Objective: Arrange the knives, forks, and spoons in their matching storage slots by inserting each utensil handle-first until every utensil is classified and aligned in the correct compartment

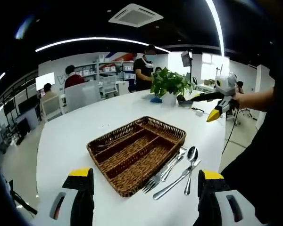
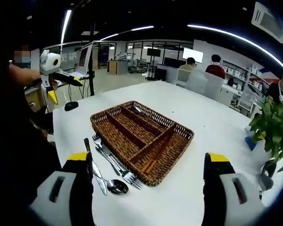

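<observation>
White table (image 1: 132, 113): brown wicker tray (image 1: 137, 153), silver utensils (image 1: 174, 172) beside.

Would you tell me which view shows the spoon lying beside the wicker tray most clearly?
The left gripper view: the spoon lies whole and unobstructed, bowl and handle visible beside the wicker tray. In the right gripper view, its bowl shows, but the handle is partly hidden among the other cutlery.

Both tongs are held apart above the near edge of the worktop, each wide open with nothing between its yellow-tipped jaws. The left tongs (image 1: 145, 186) rise from the bottom of the left gripper view; the right tongs (image 2: 148, 172) do the same in the right gripper view. Across the worktop, a person's hand (image 1: 237, 99) holds the other tongs aloft, yellow tips angled downward.
</observation>
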A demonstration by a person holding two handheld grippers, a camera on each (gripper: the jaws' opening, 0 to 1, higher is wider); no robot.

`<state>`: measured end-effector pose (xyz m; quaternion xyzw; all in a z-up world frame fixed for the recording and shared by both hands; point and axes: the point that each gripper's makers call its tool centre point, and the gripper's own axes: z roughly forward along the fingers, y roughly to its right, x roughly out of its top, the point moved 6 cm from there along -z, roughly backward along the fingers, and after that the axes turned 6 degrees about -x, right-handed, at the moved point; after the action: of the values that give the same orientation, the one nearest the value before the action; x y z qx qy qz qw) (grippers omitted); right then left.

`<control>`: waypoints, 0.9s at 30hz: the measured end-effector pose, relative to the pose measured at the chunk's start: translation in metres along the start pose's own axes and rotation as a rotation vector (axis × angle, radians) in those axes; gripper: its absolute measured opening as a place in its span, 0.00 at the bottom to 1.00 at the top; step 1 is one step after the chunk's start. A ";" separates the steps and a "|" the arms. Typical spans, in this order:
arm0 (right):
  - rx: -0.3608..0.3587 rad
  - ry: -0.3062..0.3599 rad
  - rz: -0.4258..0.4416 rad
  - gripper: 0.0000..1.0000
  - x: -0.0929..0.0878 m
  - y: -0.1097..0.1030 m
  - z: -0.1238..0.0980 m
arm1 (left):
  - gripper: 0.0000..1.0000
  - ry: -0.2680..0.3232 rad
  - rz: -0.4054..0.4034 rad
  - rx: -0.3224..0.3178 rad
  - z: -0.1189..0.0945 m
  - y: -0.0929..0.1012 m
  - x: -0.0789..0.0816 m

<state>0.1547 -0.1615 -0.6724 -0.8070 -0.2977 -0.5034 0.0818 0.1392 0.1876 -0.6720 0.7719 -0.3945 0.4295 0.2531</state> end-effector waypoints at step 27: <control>-0.003 0.025 0.088 0.99 -0.016 0.021 -0.018 | 0.85 -0.197 0.042 -0.223 0.138 0.079 -0.011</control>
<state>0.1477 -0.1930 -0.6734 -0.8132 -0.2600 -0.5097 0.1062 0.1345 0.0475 -0.7467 0.7688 -0.4788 0.3105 0.2884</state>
